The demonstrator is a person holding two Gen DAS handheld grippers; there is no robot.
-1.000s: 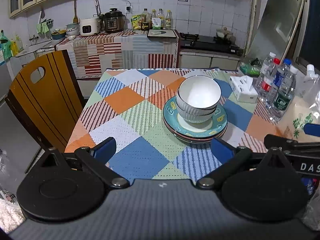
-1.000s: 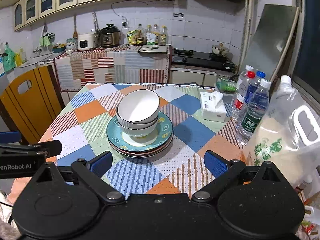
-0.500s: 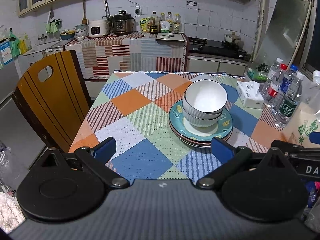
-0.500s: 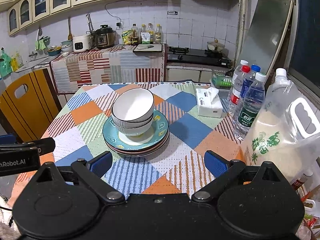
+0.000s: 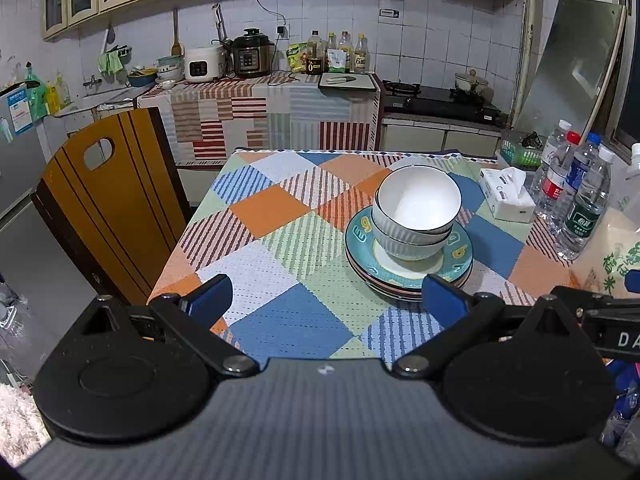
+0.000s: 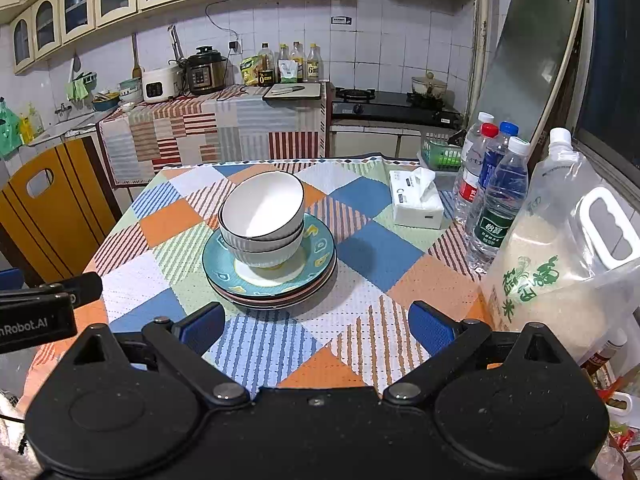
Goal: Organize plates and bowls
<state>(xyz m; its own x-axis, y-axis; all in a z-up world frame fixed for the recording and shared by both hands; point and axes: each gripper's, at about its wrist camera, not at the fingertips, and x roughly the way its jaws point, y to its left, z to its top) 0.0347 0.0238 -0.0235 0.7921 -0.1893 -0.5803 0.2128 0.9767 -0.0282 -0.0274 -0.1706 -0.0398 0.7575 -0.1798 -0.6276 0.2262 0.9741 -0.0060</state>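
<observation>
Two white ribbed bowls (image 5: 416, 212) are nested and stand on a stack of teal patterned plates (image 5: 362, 248) in the middle of the checked tablecloth. The bowls (image 6: 262, 216) and plates (image 6: 320, 256) also show in the right wrist view. My left gripper (image 5: 324, 298) is open and empty, near the table's front edge, short of the stack. My right gripper (image 6: 316, 326) is open and empty, also at the front edge, with the stack straight ahead between its fingers.
A tissue box (image 6: 416, 200), several water bottles (image 6: 496, 200) and a big bag of rice (image 6: 560, 264) stand along the table's right side. A wooden chair (image 5: 108, 200) stands at the left. The kitchen counter (image 5: 260, 108) lies behind.
Both grippers have drawn back and risen a little from the stack; the bowls and plates look smaller and farther. Nothing on the table has moved.
</observation>
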